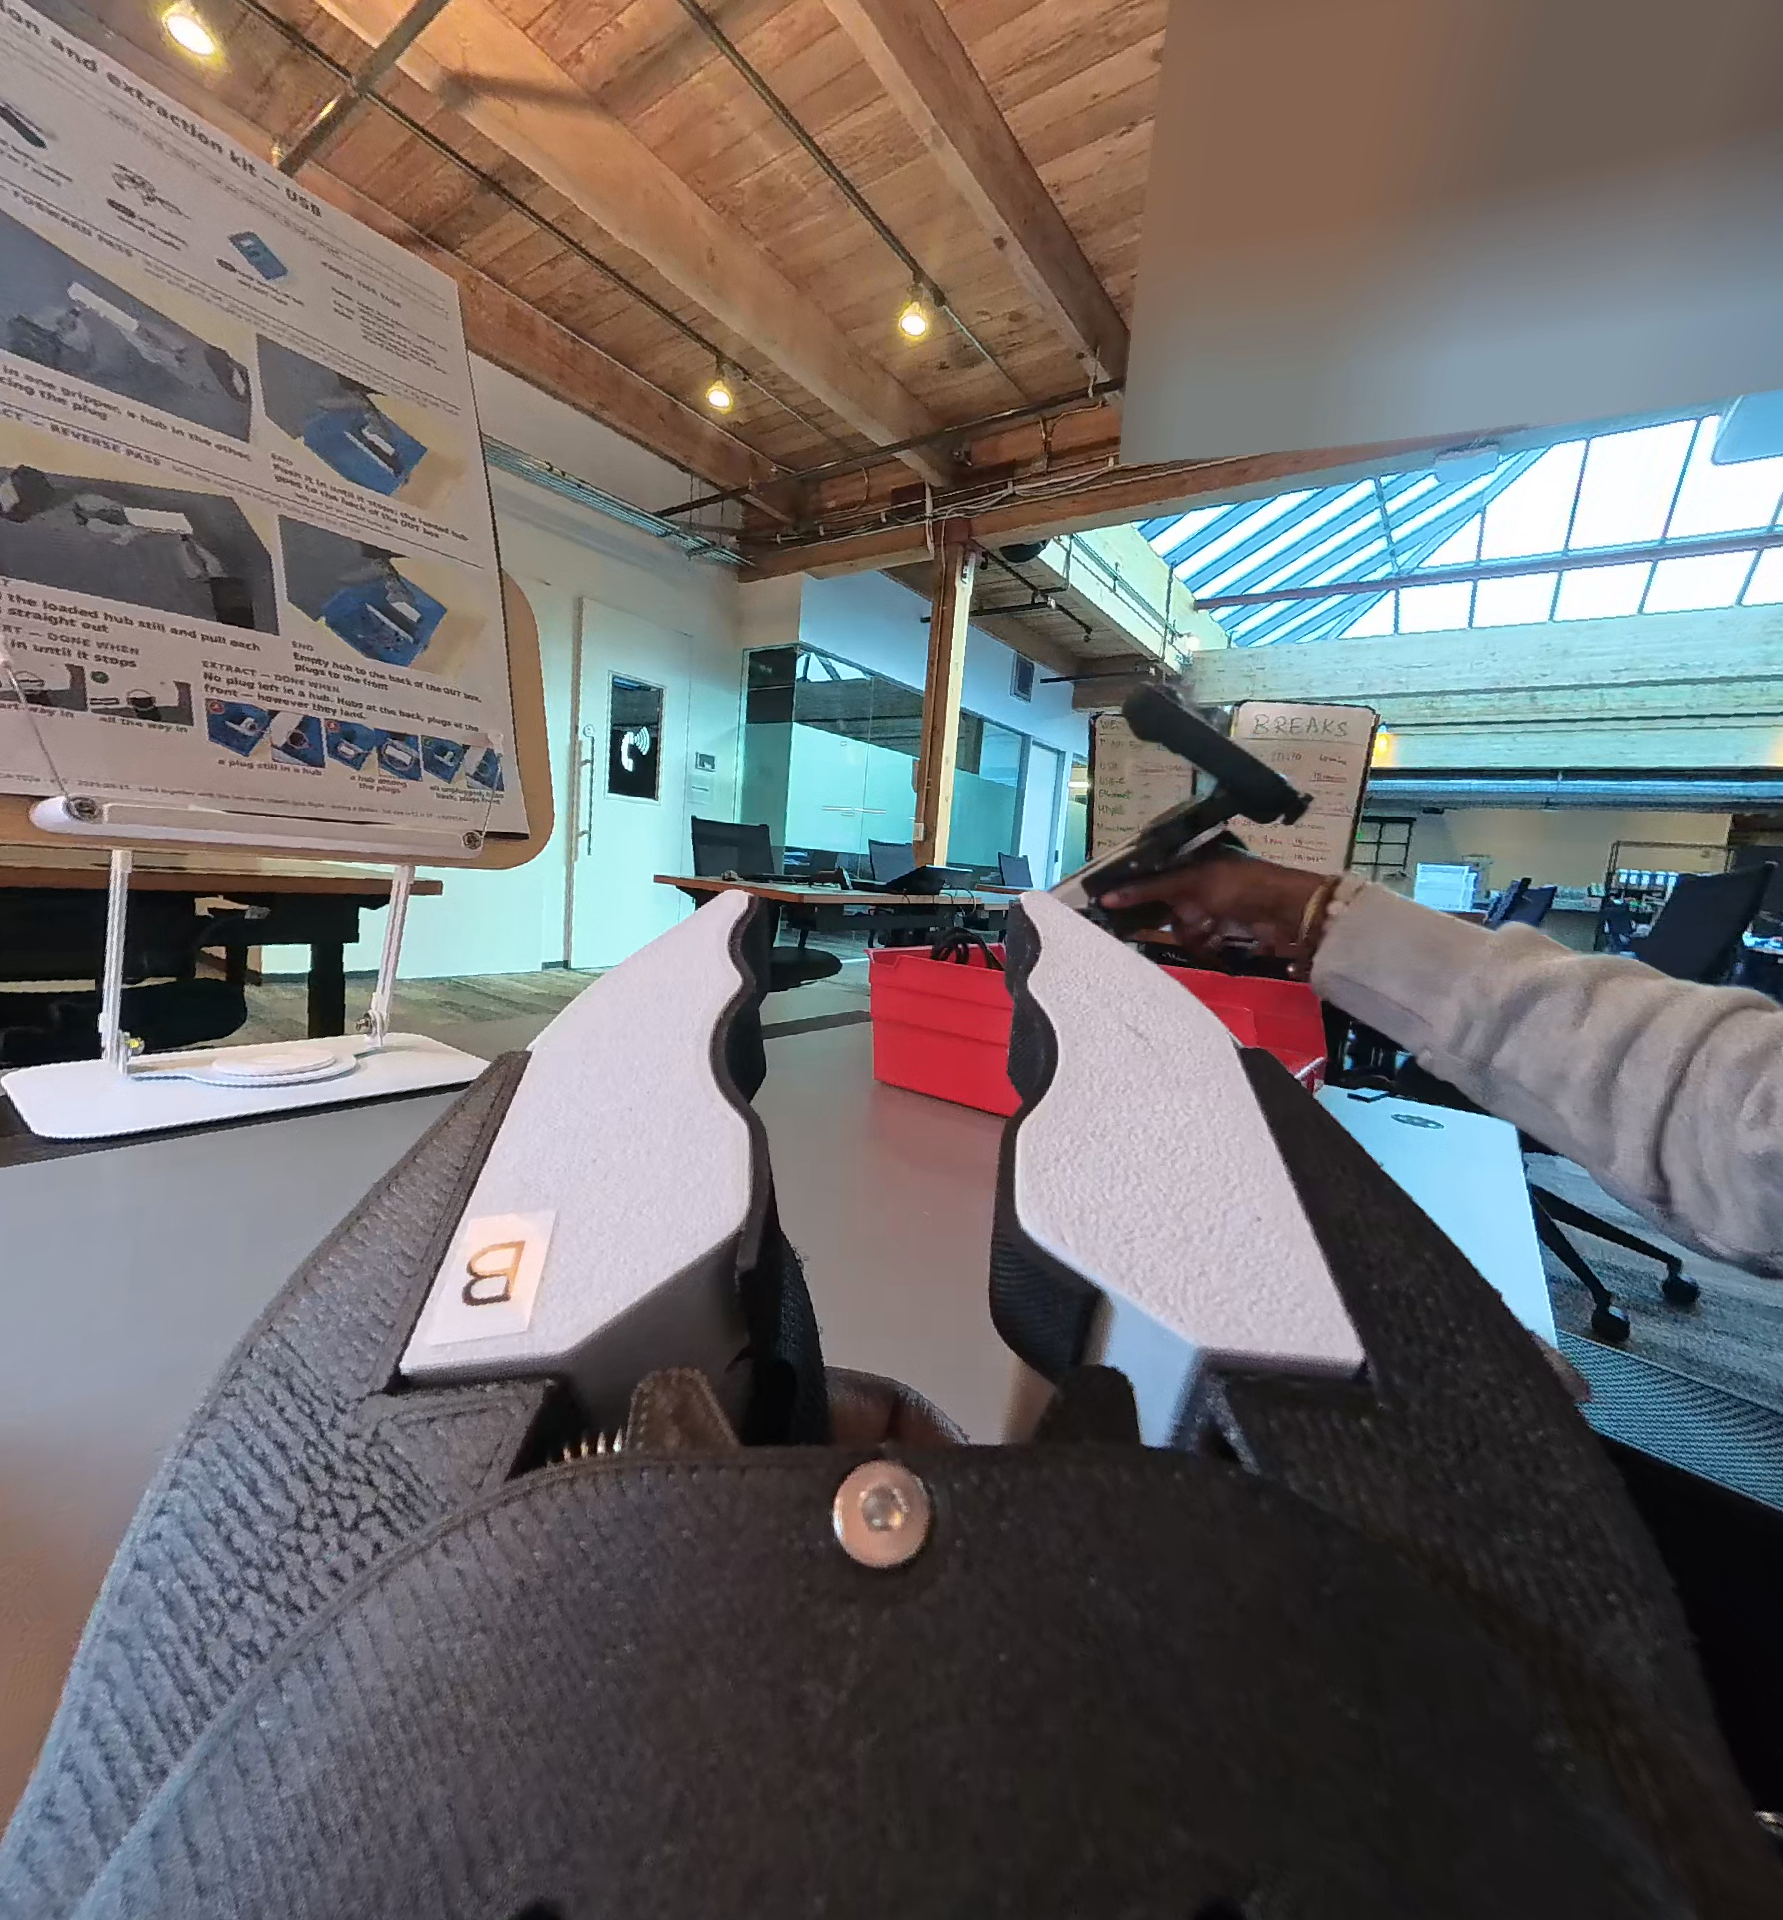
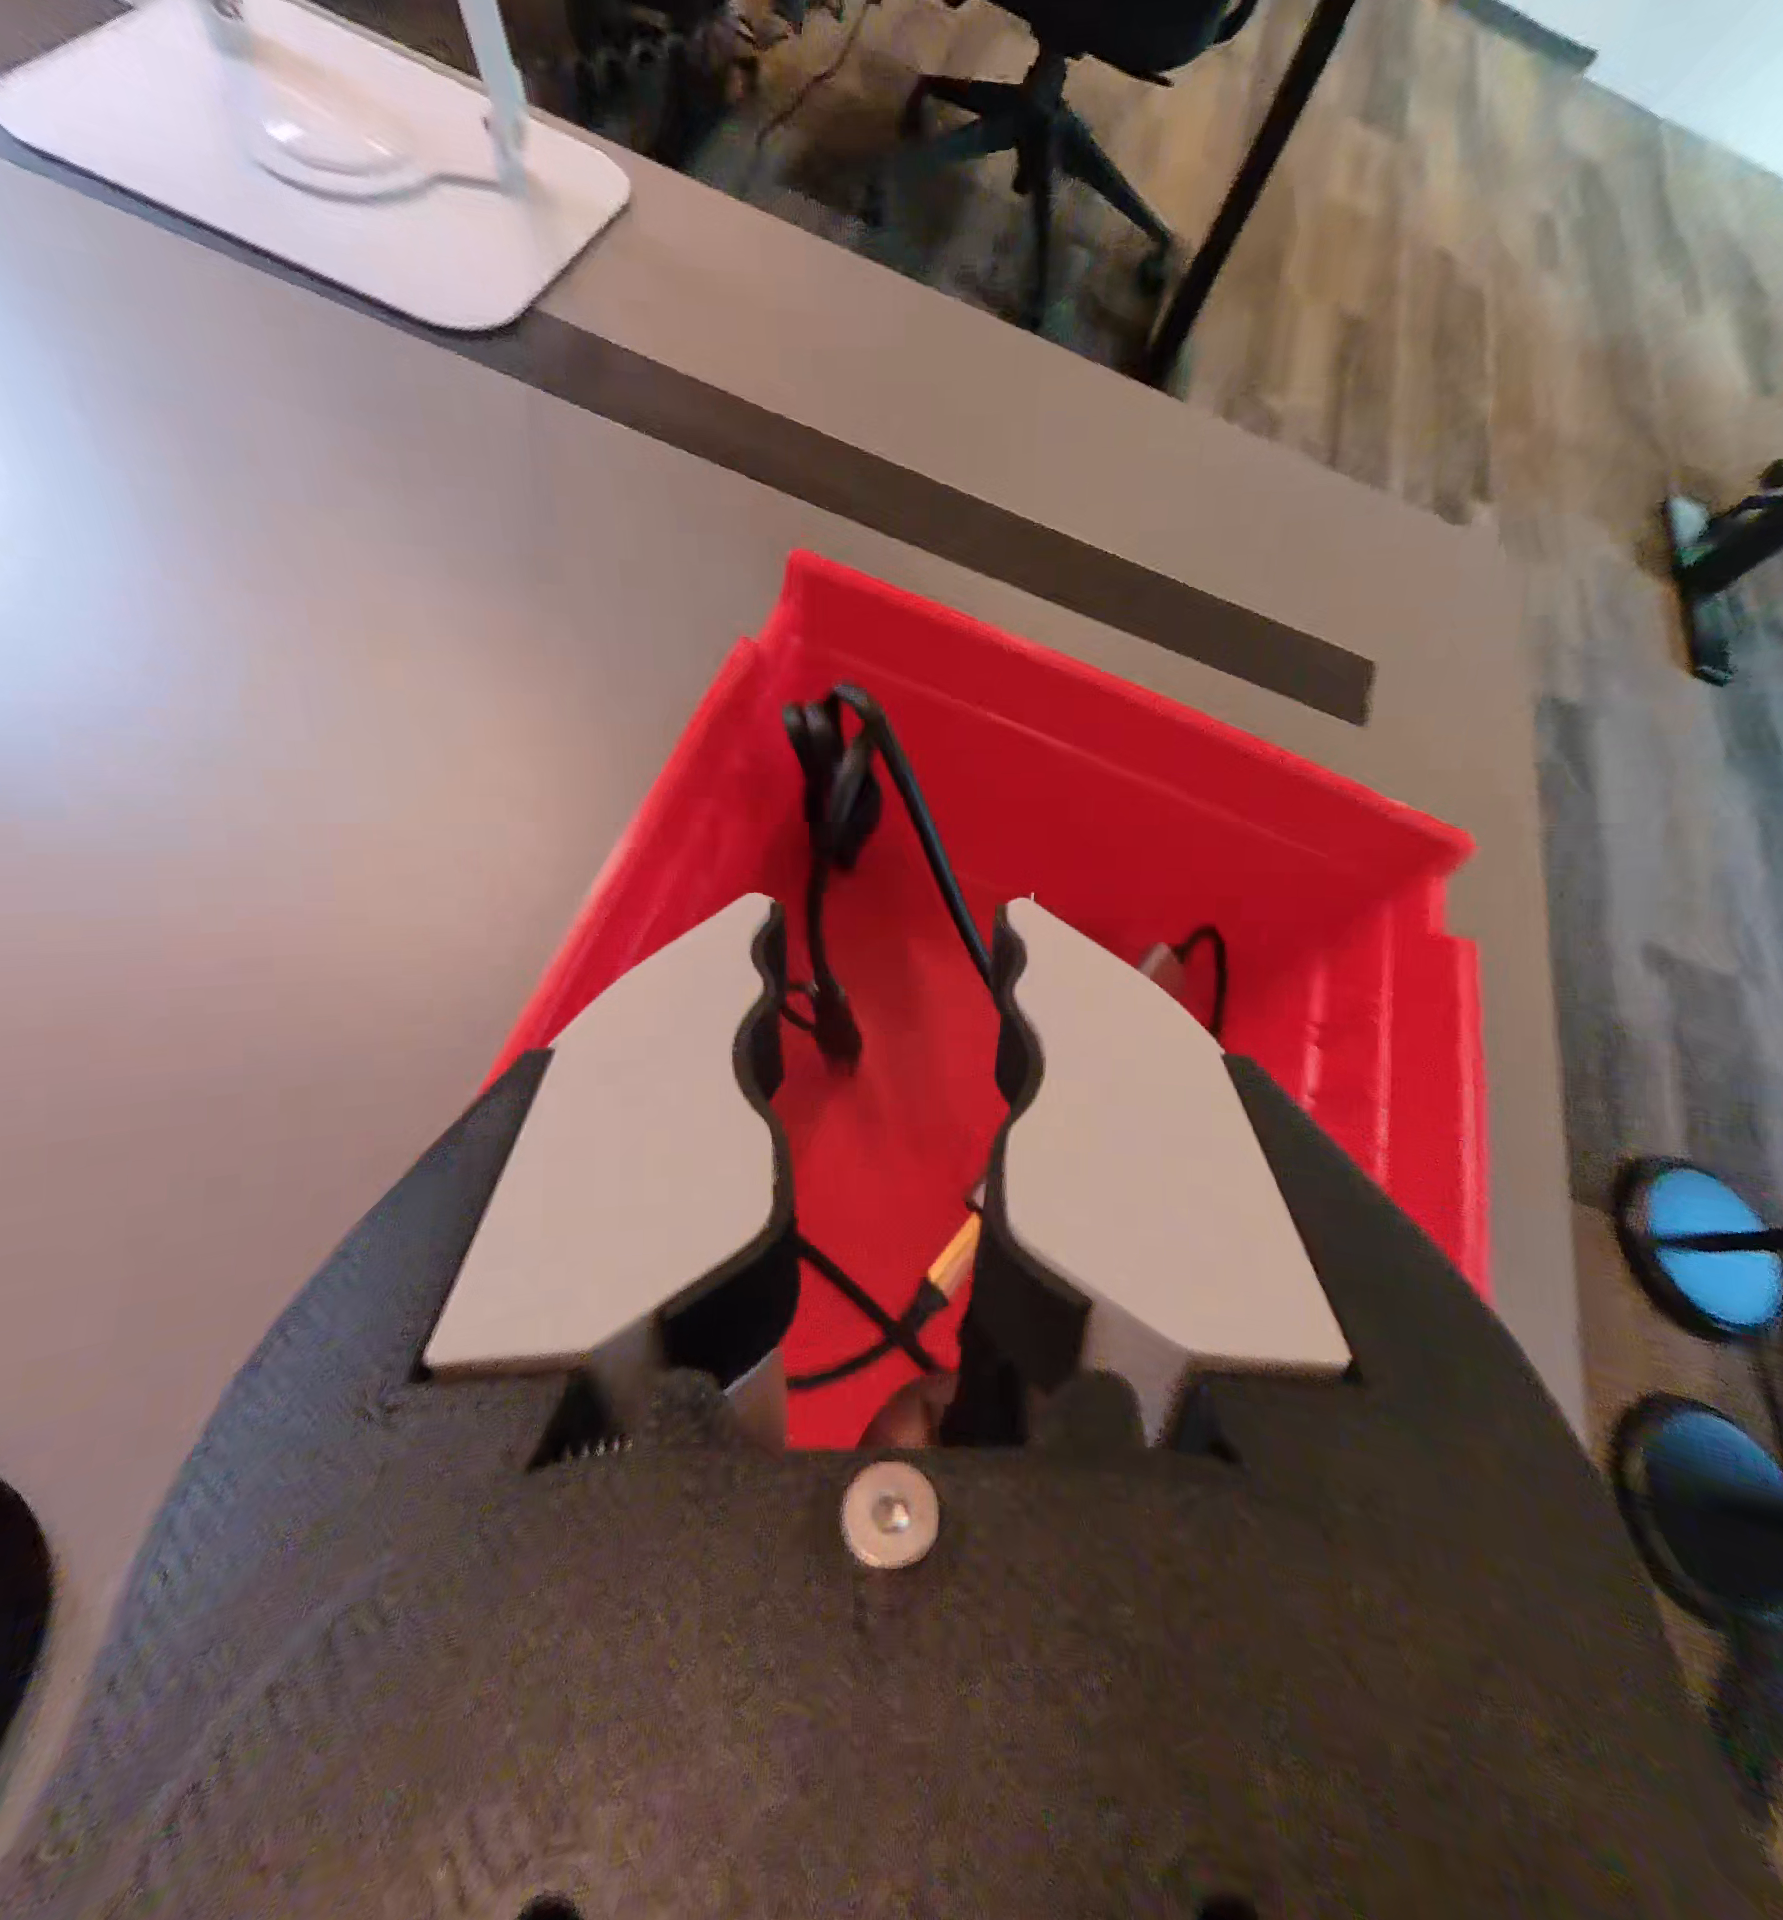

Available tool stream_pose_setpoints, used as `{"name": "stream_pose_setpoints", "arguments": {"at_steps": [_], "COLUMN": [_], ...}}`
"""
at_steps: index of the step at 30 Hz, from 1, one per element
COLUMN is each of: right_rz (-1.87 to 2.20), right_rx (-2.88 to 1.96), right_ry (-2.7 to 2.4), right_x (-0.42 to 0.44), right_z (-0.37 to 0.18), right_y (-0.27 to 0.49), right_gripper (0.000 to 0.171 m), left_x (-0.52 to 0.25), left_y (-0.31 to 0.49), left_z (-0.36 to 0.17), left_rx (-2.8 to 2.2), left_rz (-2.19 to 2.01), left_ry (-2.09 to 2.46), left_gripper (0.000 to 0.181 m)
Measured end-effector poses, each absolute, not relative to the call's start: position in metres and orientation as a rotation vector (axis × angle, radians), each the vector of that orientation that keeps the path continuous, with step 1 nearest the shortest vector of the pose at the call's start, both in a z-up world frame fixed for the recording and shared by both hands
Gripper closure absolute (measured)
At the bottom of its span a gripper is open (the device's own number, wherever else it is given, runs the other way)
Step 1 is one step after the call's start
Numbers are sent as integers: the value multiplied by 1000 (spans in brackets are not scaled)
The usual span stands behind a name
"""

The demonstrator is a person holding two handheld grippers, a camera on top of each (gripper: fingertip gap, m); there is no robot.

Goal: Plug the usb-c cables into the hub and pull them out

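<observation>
On my far left the white stand (image 1: 243, 1070) holding an instruction sheet (image 1: 212, 436) sits on the grey table (image 1: 191, 1299), and my left gripper (image 1: 882, 935) hovers level over the bare tabletop with its fingers apart and nothing between them. Further right, the red bin (image 2: 1126, 769) stands near the table's far edge, and my right gripper (image 2: 887, 914) points down into it, fingers spread and empty. The black usb-c cables (image 2: 835, 790) lie tangled inside, one plug end (image 2: 840, 1029) just beside the tip of my left-hand finger, another plug with a lighter tip (image 2: 954, 1242) lower down between the fingers. I cannot see the hub in either view. I judge this to be the very start, picking a cable out. Next I must drop lower, centre one plug between the fingers and close on its body squarely, without snagging the loops around it
</observation>
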State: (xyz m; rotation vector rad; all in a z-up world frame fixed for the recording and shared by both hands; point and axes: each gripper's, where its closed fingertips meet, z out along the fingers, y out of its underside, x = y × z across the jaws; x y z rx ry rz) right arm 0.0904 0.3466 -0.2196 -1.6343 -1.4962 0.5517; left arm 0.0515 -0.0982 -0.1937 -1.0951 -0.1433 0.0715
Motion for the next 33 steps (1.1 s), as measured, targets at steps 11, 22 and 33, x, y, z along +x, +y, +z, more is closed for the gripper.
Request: {"name": "stream_pose_setpoints", "arguments": {"at_steps": [11, 22, 33], "right_rz": [568, 321, 614], "right_rx": [-1891, -2167, -1563], "right_ry": [-1483, -1528, -928], "right_x": [49, 94, 135], "right_z": [-256, -305, -157], "right_y": [371, 383, 329], "right_gripper": [157, 166, 81], "left_x": [52, 52, 55], "left_y": [-97, -98, -94], "left_z": [-195, -194, -196], "left_rx": [-1097, -1093, -1120], "left_rz": [71, 70, 77], "left_ry": [-142, -140, -124], "left_gripper": [137, 137, 137]}}
